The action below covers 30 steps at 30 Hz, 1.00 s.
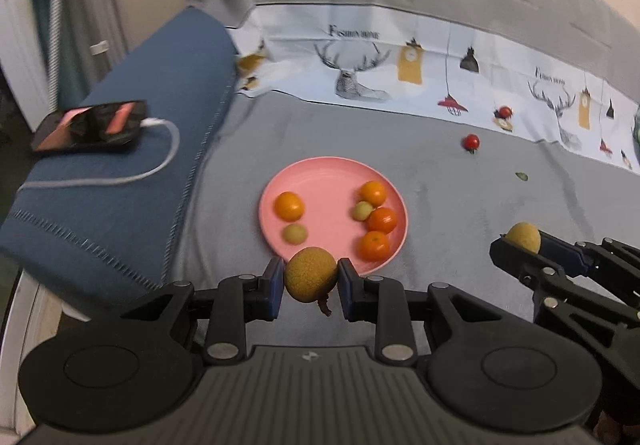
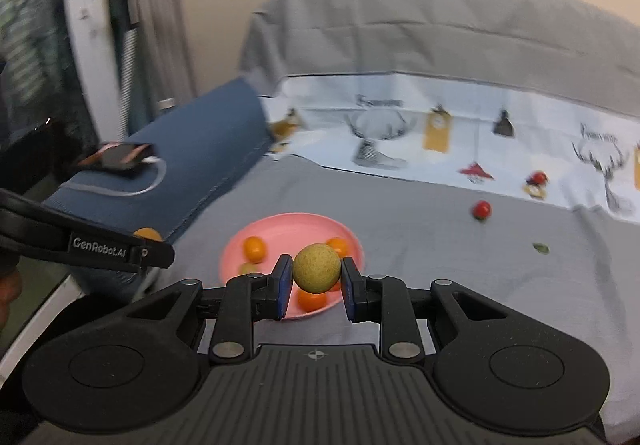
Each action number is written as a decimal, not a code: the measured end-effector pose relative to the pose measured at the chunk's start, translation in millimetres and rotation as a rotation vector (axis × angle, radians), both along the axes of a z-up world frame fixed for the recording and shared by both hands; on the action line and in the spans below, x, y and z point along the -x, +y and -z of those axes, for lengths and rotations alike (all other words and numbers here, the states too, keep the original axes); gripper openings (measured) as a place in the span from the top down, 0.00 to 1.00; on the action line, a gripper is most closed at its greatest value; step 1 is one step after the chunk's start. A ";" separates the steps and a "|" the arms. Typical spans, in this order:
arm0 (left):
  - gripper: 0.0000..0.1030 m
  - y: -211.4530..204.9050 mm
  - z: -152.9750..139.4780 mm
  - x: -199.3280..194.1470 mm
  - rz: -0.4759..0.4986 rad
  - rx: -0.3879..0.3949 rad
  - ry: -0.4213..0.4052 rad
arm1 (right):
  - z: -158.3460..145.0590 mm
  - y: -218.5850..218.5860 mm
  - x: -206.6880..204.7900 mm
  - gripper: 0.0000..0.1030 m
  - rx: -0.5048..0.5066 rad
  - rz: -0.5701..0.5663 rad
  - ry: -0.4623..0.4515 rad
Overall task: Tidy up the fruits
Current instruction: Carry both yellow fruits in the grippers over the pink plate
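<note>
Nearest the lens, our left gripper [image 1: 311, 277] pinches a tan fruit [image 1: 310, 274] between its blue pads, its short stem hanging below; we hold it above the near rim of the pink plate [image 1: 320, 175]; our right gripper [image 2: 316, 274] likewise clamps a second tan fruit [image 2: 317, 267] and hovers over the plate's near side.

Done so far, as we judge it: the plate already carries four orange fruits, e.g. one at left [image 1: 289, 206], and two small pale ones [image 1: 295, 233]; both held fruits are close to delivery but not yet released.

Left to do: one red tomato [image 1: 471, 142] lies loose on the grey cloth [image 1: 400, 133], well apart from the plate; a second red one [image 1: 505, 111] rests farther back on the printed cloth [image 1: 360, 45]; a small green scrap [image 1: 521, 176] lies to the right; whether it counts as fruit we cannot tell.
</note>
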<state>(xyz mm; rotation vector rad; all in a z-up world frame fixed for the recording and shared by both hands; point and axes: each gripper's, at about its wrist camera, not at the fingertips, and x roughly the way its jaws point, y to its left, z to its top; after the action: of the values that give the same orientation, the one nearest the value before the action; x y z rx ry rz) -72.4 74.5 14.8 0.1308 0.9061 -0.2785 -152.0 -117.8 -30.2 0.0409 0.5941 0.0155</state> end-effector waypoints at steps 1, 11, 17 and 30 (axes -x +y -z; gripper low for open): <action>0.69 6.7 -2.2 5.1 -0.008 0.009 -0.005 | -3.3 8.8 4.5 0.74 0.015 -0.016 -0.006; 0.69 39.3 -15.1 35.7 -0.044 0.062 -0.050 | -20.4 35.2 25.9 0.74 0.075 -0.026 -0.026; 0.69 46.3 -17.3 41.7 -0.055 0.079 -0.061 | -21.1 41.9 29.6 0.74 0.091 -0.029 -0.036; 0.69 47.3 -15.7 39.4 -0.061 0.089 -0.061 | -19.8 41.5 28.0 0.74 0.094 -0.026 -0.020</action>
<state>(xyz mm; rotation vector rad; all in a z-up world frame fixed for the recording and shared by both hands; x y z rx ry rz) -111.8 121.8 30.5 0.0293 0.8338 -0.2566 -180.0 -76.3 -10.3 -0.0579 0.5751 0.0129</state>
